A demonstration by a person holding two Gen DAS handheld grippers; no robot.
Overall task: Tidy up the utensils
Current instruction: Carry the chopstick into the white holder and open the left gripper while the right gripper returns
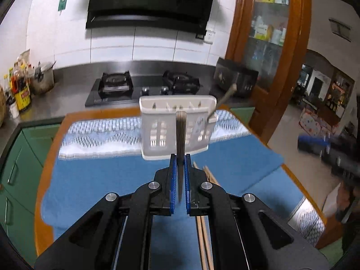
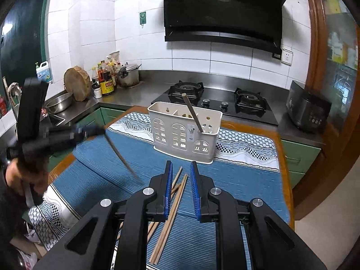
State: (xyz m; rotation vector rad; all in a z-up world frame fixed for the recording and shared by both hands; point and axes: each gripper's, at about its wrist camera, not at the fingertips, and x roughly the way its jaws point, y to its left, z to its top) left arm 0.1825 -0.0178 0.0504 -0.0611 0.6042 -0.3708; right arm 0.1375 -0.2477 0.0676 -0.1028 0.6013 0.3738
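White-tiled wall [image 2: 191,56] (black hood [image 2: 222,11])

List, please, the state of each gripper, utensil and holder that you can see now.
left gripper: shut on a dark chopstick, lifted off the cloth.
right gripper: open, empty, above the wooden chopsticks.
wooden chopsticks: lying loose on the blue cloth.
utensil holder: upright on the cloth.
grey utensil: leaning in the holder's right compartment.
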